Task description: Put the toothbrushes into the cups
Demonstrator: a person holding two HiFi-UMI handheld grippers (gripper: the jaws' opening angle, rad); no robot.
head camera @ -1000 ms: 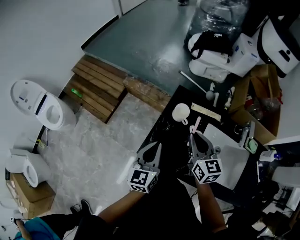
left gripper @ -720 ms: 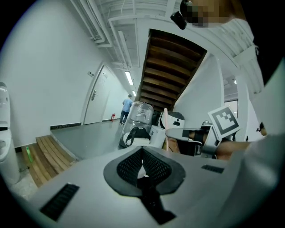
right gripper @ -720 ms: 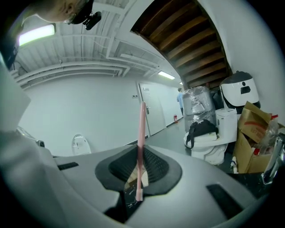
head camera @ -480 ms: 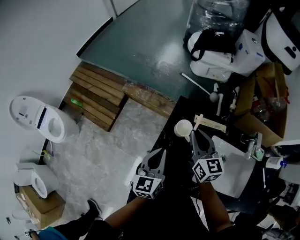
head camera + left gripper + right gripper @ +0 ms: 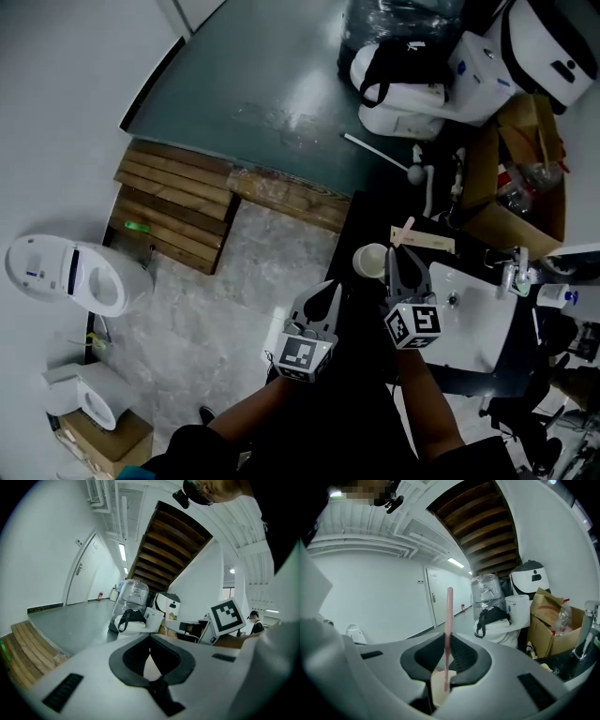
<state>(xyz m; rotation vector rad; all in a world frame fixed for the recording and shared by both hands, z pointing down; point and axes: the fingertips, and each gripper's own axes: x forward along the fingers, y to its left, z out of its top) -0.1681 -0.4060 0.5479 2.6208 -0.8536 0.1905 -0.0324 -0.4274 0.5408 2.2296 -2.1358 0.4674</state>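
Note:
My right gripper [image 5: 397,257] [image 5: 447,641] is shut on a pink toothbrush [image 5: 449,616], which stands upright between the jaws. In the head view the toothbrush [image 5: 403,232] pokes out past the fingertips. A cream cup [image 5: 368,260] stands on the black counter [image 5: 360,214], just left of the right gripper's tips. In the right gripper view the cup [image 5: 438,685] sits low, right under the brush's lower end. My left gripper [image 5: 328,287] [image 5: 150,639] hangs at the counter's left edge with its jaws shut and nothing between them.
A white sink basin [image 5: 473,314] with a tap [image 5: 515,273] lies right of the cup. A cream strip [image 5: 424,242] lies behind it. A cardboard box [image 5: 525,183] stands at the back right. On the floor are toilets [image 5: 70,274] and wooden steps [image 5: 173,202].
The right gripper with the toothbrush has closed in on the cup and now sits right beside it. The head view has shifted, and the left gripper has stayed shut.

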